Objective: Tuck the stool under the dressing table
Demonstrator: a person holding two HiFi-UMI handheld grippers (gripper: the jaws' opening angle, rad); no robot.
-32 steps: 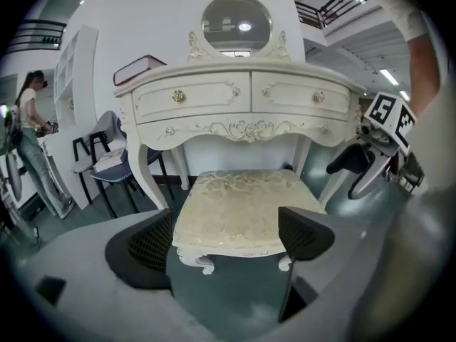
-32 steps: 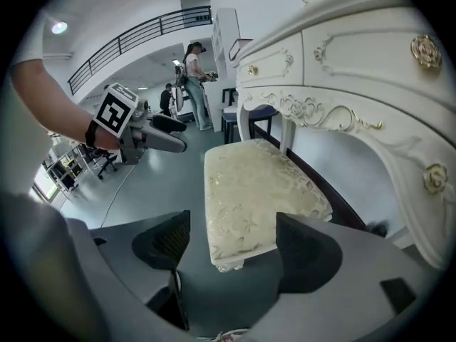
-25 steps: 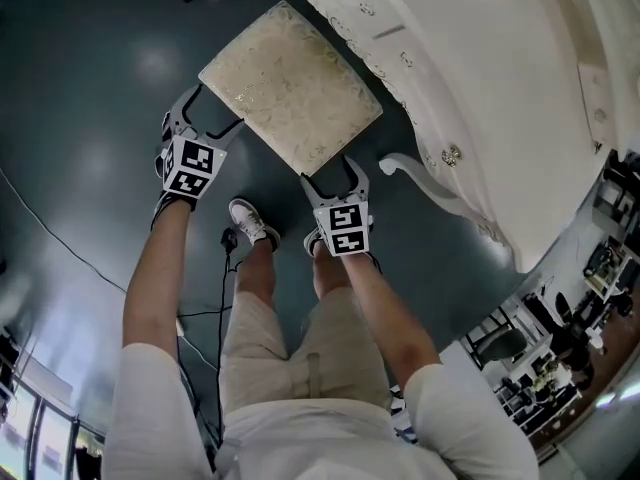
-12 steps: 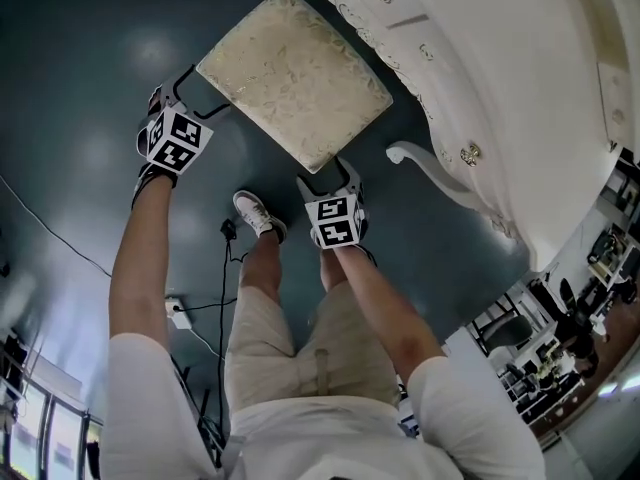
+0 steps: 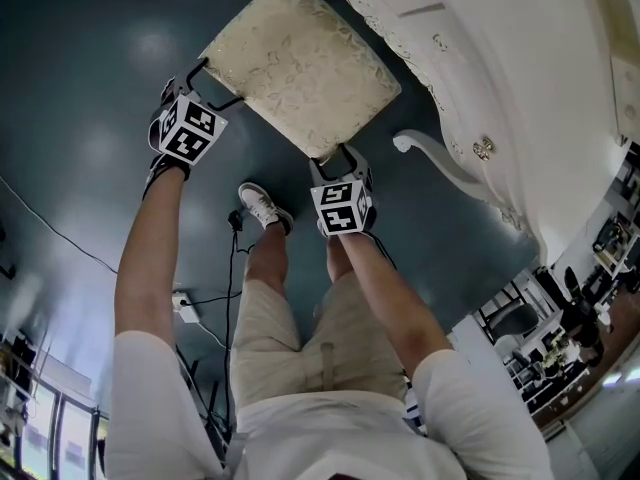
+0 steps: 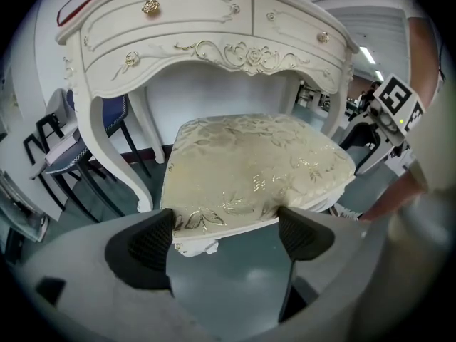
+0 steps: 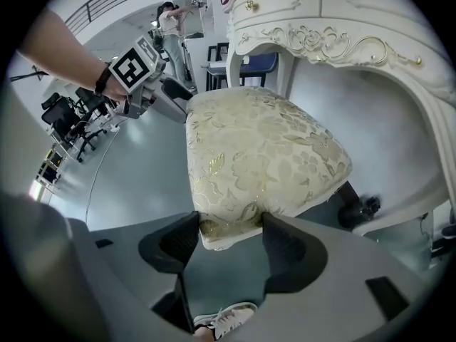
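Observation:
The stool (image 5: pixel 300 63) has a cream and gold patterned cushion and stands on the dark floor in front of the white carved dressing table (image 5: pixel 520 88). My left gripper (image 5: pixel 208 80) straddles the cushion's left corner (image 6: pixel 256 169), its jaws wide apart and the pads not clearly pressing. My right gripper (image 5: pixel 335 158) is at the near corner. Its jaws are closing, and both pads touch the cushion corner (image 7: pixel 235 219) between them. In the left gripper view the stool stands before the opening under the table's drawers (image 6: pixel 214 27).
The table's curved front leg (image 5: pixel 440 163) stands just right of the stool. The person's shoe (image 5: pixel 262 208) is on the floor below the stool, with a black cable (image 5: pixel 225 278) and a power strip (image 5: pixel 182 306) behind it. Dark chairs (image 6: pixel 57 148) stand left of the table.
Both grippers have come down onto the stool's corners. The right jaws have narrowed around the near corner, and the left gripper has moved in to the left corner.

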